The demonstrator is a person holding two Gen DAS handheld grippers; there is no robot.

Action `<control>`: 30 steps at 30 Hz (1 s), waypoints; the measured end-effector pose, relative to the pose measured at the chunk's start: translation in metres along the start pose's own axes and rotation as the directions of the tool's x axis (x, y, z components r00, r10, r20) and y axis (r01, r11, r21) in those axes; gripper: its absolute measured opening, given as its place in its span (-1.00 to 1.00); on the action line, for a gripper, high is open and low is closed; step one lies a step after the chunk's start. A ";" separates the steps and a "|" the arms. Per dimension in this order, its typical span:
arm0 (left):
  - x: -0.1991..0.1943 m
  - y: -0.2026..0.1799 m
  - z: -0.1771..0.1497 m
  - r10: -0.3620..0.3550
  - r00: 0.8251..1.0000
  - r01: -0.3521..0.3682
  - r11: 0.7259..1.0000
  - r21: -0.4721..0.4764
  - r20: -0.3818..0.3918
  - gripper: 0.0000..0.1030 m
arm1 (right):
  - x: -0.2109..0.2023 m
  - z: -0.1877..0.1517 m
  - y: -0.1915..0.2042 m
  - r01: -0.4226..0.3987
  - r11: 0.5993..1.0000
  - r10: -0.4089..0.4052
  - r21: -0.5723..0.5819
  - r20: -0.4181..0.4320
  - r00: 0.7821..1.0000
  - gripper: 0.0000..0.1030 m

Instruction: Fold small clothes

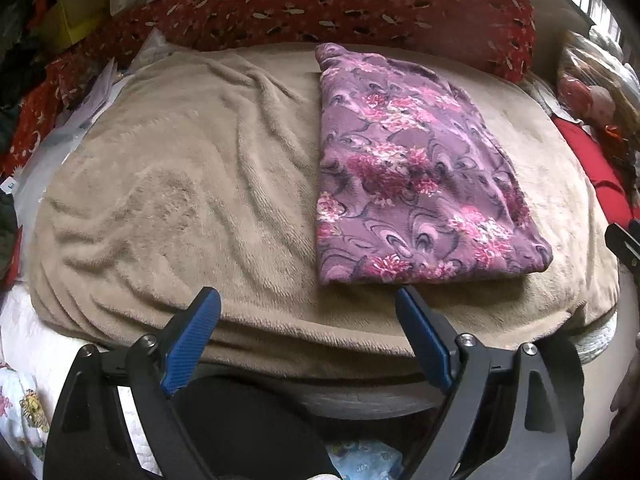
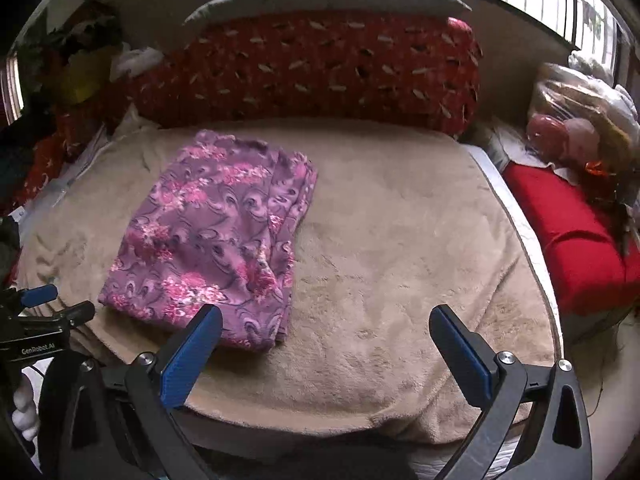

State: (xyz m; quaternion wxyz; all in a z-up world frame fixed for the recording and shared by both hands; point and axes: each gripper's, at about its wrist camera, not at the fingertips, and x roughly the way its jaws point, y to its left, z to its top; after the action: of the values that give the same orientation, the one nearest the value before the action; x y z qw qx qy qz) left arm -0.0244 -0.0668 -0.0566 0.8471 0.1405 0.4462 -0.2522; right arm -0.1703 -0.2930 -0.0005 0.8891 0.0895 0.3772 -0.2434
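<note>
My left gripper [image 1: 308, 308] hangs at the near edge of the beige blanket [image 1: 180, 184], its blue fingers spread wide and holding nothing. Just beyond its right finger lies the purple floral garment [image 1: 408, 176], already a neat rectangle, right of the blanket's middle. I judge the fold nearly finished, so the careful move is either one last halving, pinching both near corners together and carrying them evenly to the far edge, or leaving it flat. The cloth looks soft and fleecy, layered along its right side, where the edges stack slightly unevenly. My right gripper [image 2: 326, 322] is likewise spread and empty, its left finger overlapping the garment's near corner.
</note>
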 end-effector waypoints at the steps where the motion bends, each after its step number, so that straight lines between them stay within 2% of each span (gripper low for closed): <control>1: -0.001 0.000 0.000 -0.001 1.000 0.001 1.000 0.001 0.005 0.74 | -0.001 -0.001 0.002 -0.003 1.000 0.003 0.002 0.013 1.000 1.00; 5: -0.006 -0.002 0.002 -0.007 1.000 0.007 1.000 -0.006 0.013 0.74 | -0.007 -0.005 0.006 -0.019 1.000 0.019 0.000 0.055 0.998 1.00; 11: -0.016 -0.011 0.003 -0.001 0.999 0.001 1.000 -0.008 0.043 0.74 | -0.007 -0.008 0.004 -0.019 1.000 0.019 0.006 0.071 0.997 1.00; 16: -0.021 -0.018 0.003 -0.002 0.998 0.002 1.000 -0.002 0.058 0.74 | -0.005 -0.011 0.000 -0.004 1.000 0.002 0.018 0.064 0.998 1.00; 24: -0.023 -0.030 0.000 -0.015 0.999 0.015 1.000 0.003 0.039 0.74 | -0.005 -0.016 -0.009 -0.001 0.999 -0.002 0.050 0.050 0.999 1.00; 30: -0.032 -0.037 -0.002 -0.046 0.998 0.045 0.999 0.025 0.046 0.74 | -0.003 -0.018 -0.014 -0.013 0.997 0.010 0.075 0.036 0.999 1.00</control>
State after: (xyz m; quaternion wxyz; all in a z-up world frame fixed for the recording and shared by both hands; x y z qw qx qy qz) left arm -0.0616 -0.0869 -0.0316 0.8495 0.1344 0.4265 -0.2800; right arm -0.1909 -0.2975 -0.0106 0.8930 0.1209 0.3515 -0.2538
